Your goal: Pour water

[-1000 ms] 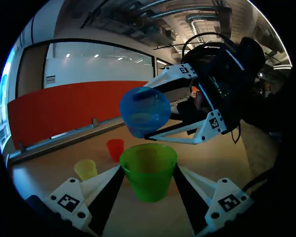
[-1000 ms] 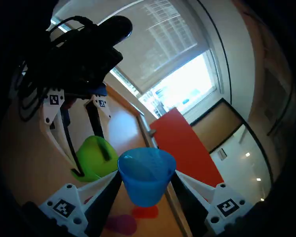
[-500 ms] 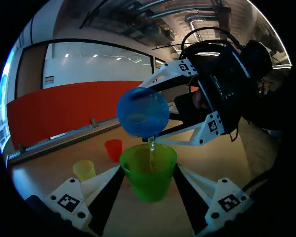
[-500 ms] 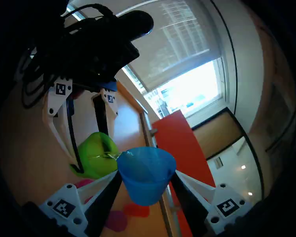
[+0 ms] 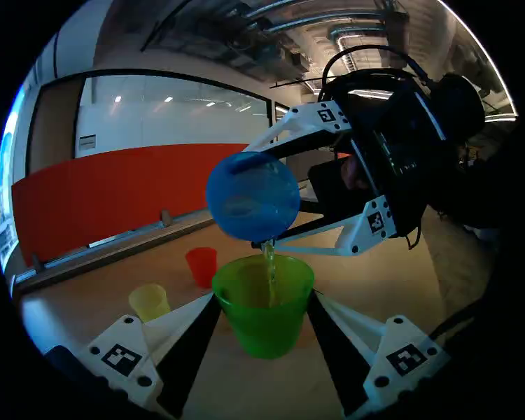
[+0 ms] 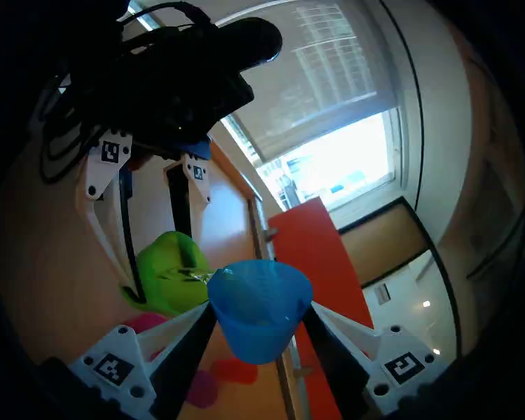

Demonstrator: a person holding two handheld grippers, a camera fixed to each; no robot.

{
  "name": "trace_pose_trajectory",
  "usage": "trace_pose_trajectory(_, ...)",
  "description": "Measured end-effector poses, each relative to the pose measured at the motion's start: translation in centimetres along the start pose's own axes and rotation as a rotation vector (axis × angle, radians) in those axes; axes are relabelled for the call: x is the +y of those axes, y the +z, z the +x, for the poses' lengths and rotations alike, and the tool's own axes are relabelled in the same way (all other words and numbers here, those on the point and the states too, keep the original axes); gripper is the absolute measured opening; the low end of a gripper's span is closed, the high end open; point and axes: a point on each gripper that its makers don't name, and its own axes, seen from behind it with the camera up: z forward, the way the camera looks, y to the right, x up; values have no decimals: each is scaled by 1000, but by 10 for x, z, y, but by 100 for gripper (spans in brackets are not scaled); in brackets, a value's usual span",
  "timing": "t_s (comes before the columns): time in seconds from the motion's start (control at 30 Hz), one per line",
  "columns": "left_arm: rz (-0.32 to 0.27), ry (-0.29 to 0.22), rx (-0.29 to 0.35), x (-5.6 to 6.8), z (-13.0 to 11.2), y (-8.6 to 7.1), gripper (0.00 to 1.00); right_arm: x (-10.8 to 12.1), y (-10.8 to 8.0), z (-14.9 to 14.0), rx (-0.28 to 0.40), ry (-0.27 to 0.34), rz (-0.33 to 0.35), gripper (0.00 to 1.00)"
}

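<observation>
So the green cup [image 5: 262, 315] is held upright between the fingers of the left gripper [image 5: 262, 302], pinched on both sides right at the fingertips. The blue cup [image 5: 252, 196] is clamped the same way between the fingers of the right gripper [image 6: 259, 315] and is tipped well over, with its lip hung just above the green cup's rim, just past the left fingertips. A thin stream of water [image 5: 269, 269] can be seen dropping from that lip straight into the green cup. Whether the green cup is touching the table [image 5: 388, 280] can't be told. Out beyond the left gripper's left finger, a red cup [image 5: 201, 264] and a yellow cup [image 5: 150, 301] are parked on the table, apart from each other.
</observation>
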Motion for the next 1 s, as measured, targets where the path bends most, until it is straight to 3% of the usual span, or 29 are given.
trace_pose_trajectory(1.0, -2, 8, 2, 1, 2, 2, 85, 6, -2, 4, -10, -106, -17, 88)
